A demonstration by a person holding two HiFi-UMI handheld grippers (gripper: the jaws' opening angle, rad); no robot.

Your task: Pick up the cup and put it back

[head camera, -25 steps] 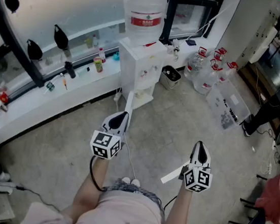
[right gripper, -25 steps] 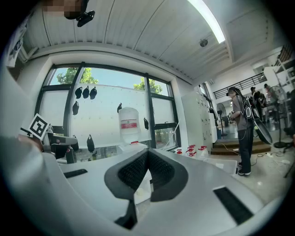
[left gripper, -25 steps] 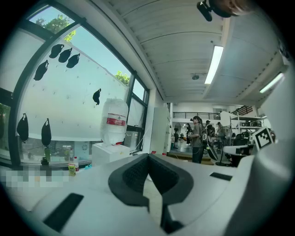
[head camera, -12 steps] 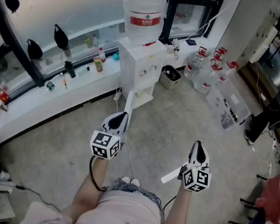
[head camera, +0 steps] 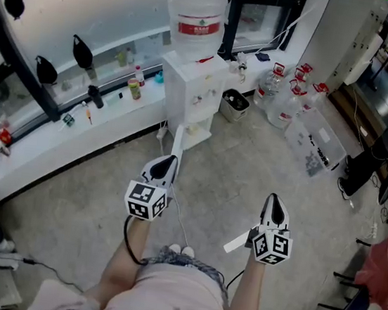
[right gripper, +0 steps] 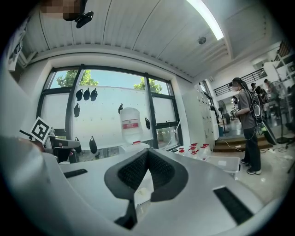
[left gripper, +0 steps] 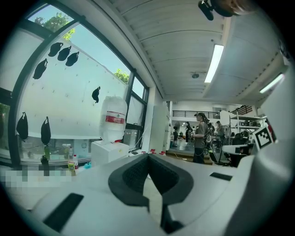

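The left gripper (head camera: 170, 160) and right gripper (head camera: 273, 199) hang side by side above the floor (head camera: 226, 183), both aimed toward the water dispenser (head camera: 191, 94) at the window ledge (head camera: 70, 127). Each one's fingers are pressed together, empty — nothing between them. The cup cannot be made out in any view.

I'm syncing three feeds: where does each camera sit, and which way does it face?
Head view: on the head, facing steeply down; shows forearms, left gripper, right gripper.
Left gripper view: on that gripper, roughly level toward the water dispenser; shut jaws show.
Right gripper view: same, on the right gripper.
Shared: the water dispenser.
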